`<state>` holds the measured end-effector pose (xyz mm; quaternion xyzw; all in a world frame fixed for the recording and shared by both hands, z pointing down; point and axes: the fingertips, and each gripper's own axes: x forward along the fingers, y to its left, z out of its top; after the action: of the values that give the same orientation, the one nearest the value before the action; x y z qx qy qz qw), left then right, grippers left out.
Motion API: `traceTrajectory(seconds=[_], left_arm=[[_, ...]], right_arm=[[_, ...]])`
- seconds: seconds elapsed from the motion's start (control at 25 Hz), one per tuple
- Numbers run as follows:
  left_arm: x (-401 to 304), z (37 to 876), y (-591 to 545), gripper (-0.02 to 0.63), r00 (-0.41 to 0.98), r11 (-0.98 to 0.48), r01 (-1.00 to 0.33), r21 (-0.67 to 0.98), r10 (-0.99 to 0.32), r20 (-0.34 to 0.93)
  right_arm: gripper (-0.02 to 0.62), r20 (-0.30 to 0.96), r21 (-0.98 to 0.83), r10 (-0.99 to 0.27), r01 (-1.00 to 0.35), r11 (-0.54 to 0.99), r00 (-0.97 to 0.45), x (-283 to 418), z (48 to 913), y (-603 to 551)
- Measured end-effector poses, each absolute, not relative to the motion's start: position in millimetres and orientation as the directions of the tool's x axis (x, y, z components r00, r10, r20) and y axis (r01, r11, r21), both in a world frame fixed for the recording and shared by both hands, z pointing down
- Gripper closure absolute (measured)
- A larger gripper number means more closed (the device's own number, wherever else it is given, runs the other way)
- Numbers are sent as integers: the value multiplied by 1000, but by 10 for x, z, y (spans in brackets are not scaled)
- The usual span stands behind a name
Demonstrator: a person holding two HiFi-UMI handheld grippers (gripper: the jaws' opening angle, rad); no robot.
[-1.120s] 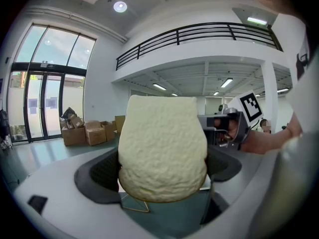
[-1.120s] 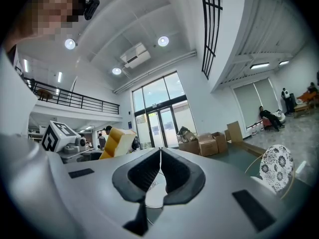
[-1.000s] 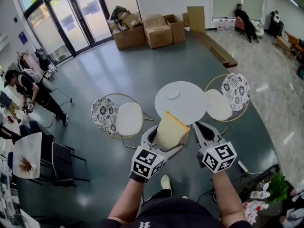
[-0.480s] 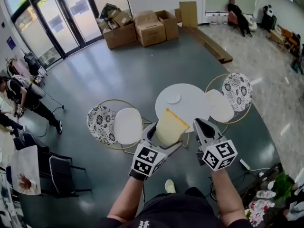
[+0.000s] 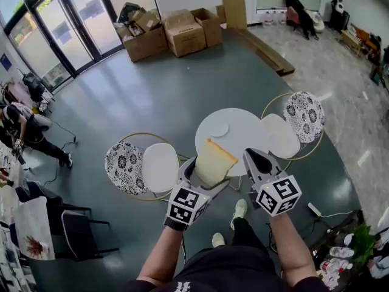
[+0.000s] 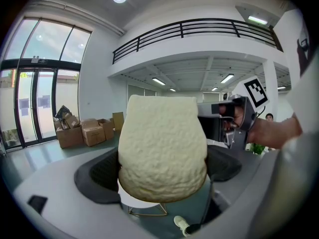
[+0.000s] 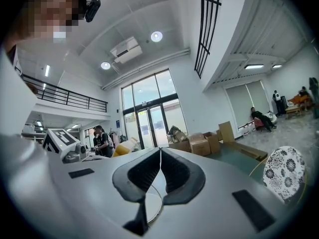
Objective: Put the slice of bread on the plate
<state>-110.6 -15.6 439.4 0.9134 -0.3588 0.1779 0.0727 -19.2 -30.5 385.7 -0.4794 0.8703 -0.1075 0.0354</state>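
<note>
Where the left gripper closes: its jaws are clamped on the lower end of the slice of bread, one dark pad against each side, with the pale crumb face turned toward that gripper's camera.
Right gripper: jaws drawn together with nothing between them, held just beside the left one at about the same height.
Position of the slice: upright in the air, rising well above the pads, crust edge uppermost in the head view; it overlaps the near rim of the table there and touches nothing but the pads.
Plate: small, white and bare, lying flat on the round white table, beyond the slice and apart from it.
Likely handling: light, soft and easily dented; too hard a squeeze would probably crush the crumb, and the tall unsupported upper part could bend or tear if swung quickly.
Place to hold: low on the sides, as here, seems sound; a gentle pinch should do, with the slice tipped flat before the pads part.
Step in hand: carrying toward the plate; placing is not yet done.
Surroundings: two patterned chairs flank the table, and cardboard boxes stand far across the floor.
</note>
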Motion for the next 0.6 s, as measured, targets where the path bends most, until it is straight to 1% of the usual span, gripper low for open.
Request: traceTrajectory(seconds=[0.32,0.6], left_arm=[[-823,4522,-1095,84,643,-693,-720,24,-654,399],[-522,4622,-1877,84,582,-634,-773,26,-693,426]], right_arm=[[589,49,-240,-827,-810,535,-560,140,3903,-1292],[589,35,-240,-787,-770,592,-616,398,3852,-2109]])
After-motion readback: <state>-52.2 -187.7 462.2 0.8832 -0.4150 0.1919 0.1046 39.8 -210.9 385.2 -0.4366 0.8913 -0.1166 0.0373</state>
